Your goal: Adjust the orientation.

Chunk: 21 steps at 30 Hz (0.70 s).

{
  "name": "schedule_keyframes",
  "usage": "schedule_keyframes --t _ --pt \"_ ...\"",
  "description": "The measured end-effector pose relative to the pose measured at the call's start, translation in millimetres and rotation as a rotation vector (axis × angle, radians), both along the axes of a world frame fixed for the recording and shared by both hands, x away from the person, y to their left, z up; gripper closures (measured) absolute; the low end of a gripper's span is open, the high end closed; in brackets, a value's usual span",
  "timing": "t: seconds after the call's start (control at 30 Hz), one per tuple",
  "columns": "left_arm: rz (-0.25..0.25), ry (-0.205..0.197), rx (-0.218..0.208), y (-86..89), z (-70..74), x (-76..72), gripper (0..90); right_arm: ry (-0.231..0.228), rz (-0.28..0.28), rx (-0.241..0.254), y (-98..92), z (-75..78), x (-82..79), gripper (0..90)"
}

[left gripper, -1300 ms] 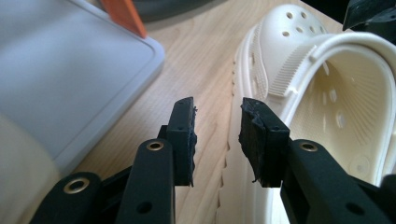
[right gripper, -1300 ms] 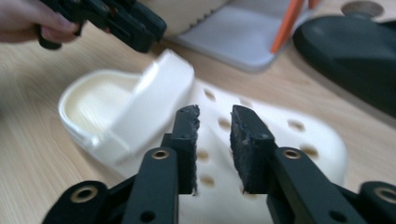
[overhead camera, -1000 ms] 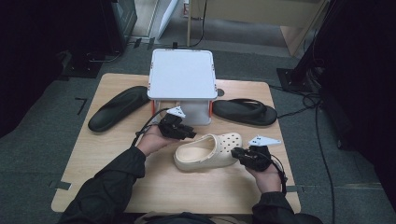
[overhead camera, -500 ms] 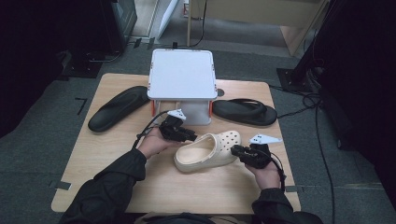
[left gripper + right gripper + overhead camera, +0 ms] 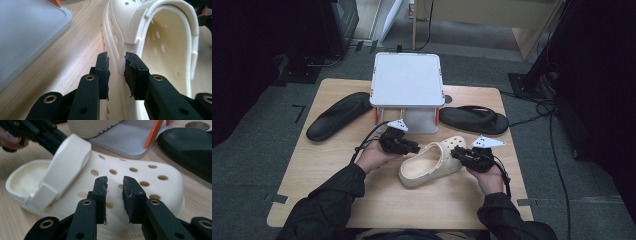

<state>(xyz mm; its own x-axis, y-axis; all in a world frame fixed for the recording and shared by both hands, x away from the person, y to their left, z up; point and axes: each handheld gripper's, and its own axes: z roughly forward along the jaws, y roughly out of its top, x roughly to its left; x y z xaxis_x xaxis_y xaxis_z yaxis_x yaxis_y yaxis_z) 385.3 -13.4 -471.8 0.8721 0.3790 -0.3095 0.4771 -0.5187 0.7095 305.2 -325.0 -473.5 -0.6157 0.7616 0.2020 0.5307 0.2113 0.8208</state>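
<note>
A cream foam clog (image 5: 432, 162) with round vent holes over its toe and a ribbed heel strap lies on the wooden table (image 5: 312, 165), near the grey box (image 5: 407, 80). The left gripper (image 5: 116, 62) has just been closing, its narrowly parted jaws straddling the clog's side wall at the strap rivet; whether they pinch it I cannot tell. The right gripper (image 5: 115, 182) has just narrowed too, poised at the toe with nothing visibly between its jaws.

Right gripper (image 5: 114, 182) jaws slightly apart, closing before cream clog (image 5: 140, 173), black sandal (image 5: 187, 142) behind
</note>
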Motion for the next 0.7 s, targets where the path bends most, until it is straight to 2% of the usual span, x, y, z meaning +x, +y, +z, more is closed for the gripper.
schedule_keyframes --t 0.03,0.13,0.2,0.27,0.37,0.4,0.47,0.6,0.7 --pt "-0.002 -0.002 -0.001 0.9 -0.6 -0.9 71.8 0.008 -0.019 0.014 0.0 1.0 0.4 74.7" --pt "0.0 -0.005 0.001 2.4 -1.4 -2.7 71.0 0.002 -0.027 0.005 -0.3 1.7 -2.1 75.2" --pt "0.004 -0.001 -0.001 3.0 -2.0 -2.3 69.1 0.008 -0.044 -0.026 -2.6 2.4 -7.6 76.1" --pt "0.009 0.005 -0.005 2.8 -2.6 -1.2 69.0 0.011 -0.048 -0.035 -3.8 2.4 -10.3 76.4" --pt "0.01 -0.008 -0.002 0.8 -2.0 0.4 69.2 0.06 -0.089 -0.056 -11.2 0.1 -18.9 77.8" --pt "0.01 -0.008 -0.002 0.8 -2.0 0.4 69.4 0.06 -0.089 -0.056 -11.2 0.1 -18.9 77.8" --pt "0.006 0.006 -0.007 0.8 -2.6 2.0 69.8 0.093 -0.101 -0.061 -13.8 -3.9 -20.3 78.3" --pt "0.003 0.02 -0.011 1.1 -2.7 1.4 71.8 0.087 -0.092 -0.071 -13.5 -4.2 -17.3 78.5" --pt "-0.017 0.038 -0.013 0.7 -3.0 -0.9 73.5 0.1 -0.083 -0.054 -16.0 -4.4 -11.0 78.3"
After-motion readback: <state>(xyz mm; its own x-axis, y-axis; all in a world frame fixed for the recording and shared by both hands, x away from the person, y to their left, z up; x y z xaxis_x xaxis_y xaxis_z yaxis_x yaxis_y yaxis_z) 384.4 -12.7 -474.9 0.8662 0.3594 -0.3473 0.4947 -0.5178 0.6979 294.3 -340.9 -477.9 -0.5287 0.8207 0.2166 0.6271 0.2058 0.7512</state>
